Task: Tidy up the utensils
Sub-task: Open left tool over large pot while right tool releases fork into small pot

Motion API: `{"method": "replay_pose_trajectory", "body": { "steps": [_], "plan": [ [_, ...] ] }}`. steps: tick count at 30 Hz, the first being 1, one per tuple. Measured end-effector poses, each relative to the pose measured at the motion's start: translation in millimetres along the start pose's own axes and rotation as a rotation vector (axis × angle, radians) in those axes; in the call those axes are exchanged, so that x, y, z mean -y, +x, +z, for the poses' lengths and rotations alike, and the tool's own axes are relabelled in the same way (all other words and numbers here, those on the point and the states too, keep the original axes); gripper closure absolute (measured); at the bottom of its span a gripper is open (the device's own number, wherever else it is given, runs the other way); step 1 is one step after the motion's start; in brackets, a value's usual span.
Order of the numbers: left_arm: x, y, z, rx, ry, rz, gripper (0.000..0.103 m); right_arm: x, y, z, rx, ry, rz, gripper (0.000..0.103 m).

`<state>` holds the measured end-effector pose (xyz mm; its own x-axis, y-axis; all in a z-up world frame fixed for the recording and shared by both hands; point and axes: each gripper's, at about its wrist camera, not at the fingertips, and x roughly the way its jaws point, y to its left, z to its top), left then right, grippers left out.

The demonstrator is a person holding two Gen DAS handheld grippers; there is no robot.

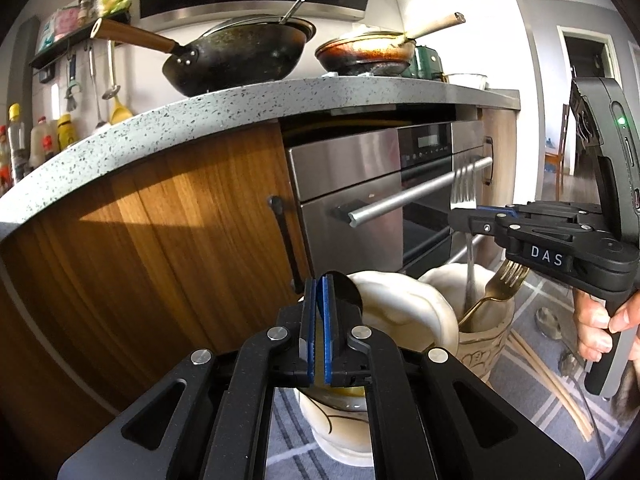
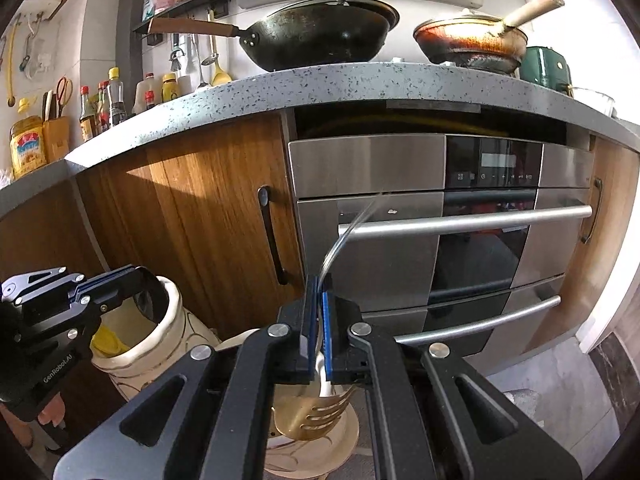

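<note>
While clamped on a silver fork [image 1: 464,188], right gripper [image 1: 460,218] above cream holder [image 1: 486,320] (left gripper [image 1: 320,312] pinching a dark spoon [image 1: 346,288]).

A home kitchen: wok [image 1: 240,60] on a speckled countertop [image 1: 140,136], built-in oven [image 2: 460,232], hanging ladles [image 1: 102,84].

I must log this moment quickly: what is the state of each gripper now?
Left gripper: closed on a dark spoon, above the white holder.
Right gripper: closed on a silver fork, over the second holder.
</note>
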<state>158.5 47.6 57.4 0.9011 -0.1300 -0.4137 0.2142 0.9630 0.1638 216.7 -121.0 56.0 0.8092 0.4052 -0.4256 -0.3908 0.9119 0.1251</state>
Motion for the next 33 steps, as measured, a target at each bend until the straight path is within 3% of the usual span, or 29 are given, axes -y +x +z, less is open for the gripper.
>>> {"method": "replay_pose_trajectory", "body": {
  "steps": [11,14,22,23,24,25,26,27,33],
  "plan": [
    [0,-1,-1,0.002,-0.004,-0.001,0.098,1,0,1,-0.005,0.022,0.014,0.099],
    [0,-1,-1,0.002,0.001,-0.007,0.092,3,-1,1,-0.008,0.028,0.017,0.099],
    [2,-3,-3,0.006,0.007,-0.007,0.087,6,-7,4,0.004,0.046,0.023,0.088],
    [2,-3,-2,0.006,0.007,-0.007,0.087,7,-9,5,0.008,0.052,0.026,0.082],
    [2,-3,-2,0.007,0.005,-0.002,0.084,7,-10,5,0.011,0.056,0.029,0.073],
    [0,-4,-2,0.006,0.001,0.008,0.079,8,-11,6,0.011,0.064,0.035,0.070],
    [-2,-4,-2,0.004,-0.010,0.016,0.065,9,-12,6,0.009,0.070,0.038,0.069],
    [-4,-5,-1,0.005,-0.022,0.017,0.061,10,-14,6,0.009,0.073,0.038,0.067],
    [-12,-17,4,0.022,-0.071,0.022,0.053,11,-26,12,0.024,0.086,0.034,0.054]
  ]
}}
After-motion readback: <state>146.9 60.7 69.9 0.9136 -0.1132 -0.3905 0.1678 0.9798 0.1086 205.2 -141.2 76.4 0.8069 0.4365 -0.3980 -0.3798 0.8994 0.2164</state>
